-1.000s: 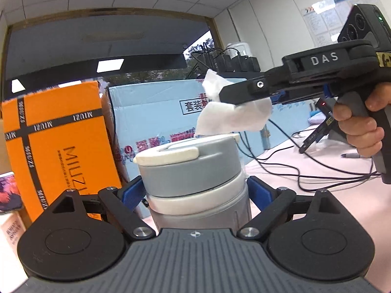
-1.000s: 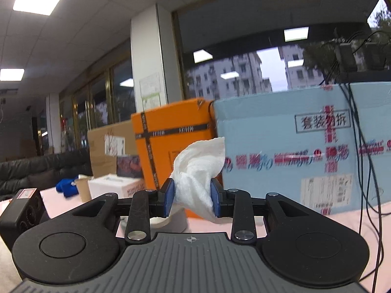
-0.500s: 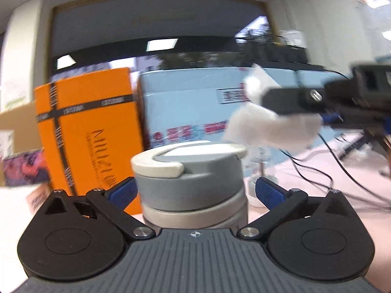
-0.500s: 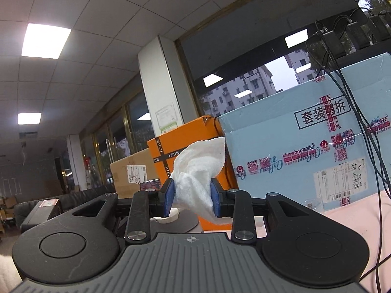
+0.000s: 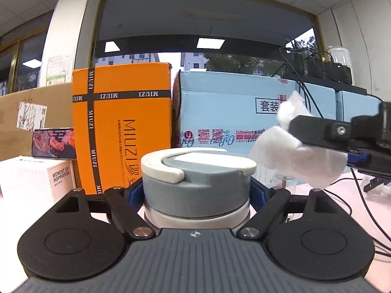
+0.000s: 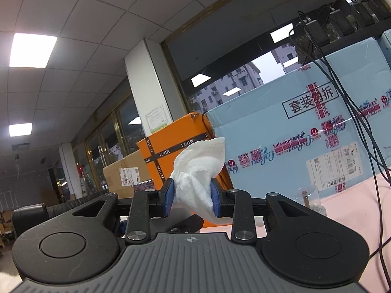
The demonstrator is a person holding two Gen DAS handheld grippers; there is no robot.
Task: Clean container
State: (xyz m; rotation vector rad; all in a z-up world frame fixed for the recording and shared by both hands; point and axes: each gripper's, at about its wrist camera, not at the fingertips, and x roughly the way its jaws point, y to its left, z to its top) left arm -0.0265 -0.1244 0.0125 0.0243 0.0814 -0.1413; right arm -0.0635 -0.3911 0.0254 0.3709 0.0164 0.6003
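My left gripper (image 5: 196,193) is shut on a grey container (image 5: 195,190) with a white and grey lid, held upright between the blue pads. My right gripper (image 6: 191,201) is shut on a crumpled white tissue (image 6: 199,173). In the left wrist view the tissue (image 5: 295,153) and the right gripper's black finger (image 5: 325,134) sit to the right of the lid, at about lid height; the tissue's left corner seems to reach the lid's right edge, and I cannot tell if it touches. In the right wrist view the container is hidden.
An orange MIUZI box (image 5: 122,127) and a light blue carton (image 5: 234,114) stand behind on the pink table (image 5: 342,200). A white box (image 5: 31,183) sits at left. Black cables (image 5: 361,210) trail at right. A small clear glass jar (image 6: 309,199) stands near the carton.
The tissue and right gripper moved from above the lid to its right side. The left view swung left and tilted up; the container stayed gripped. The right view tilted upward.
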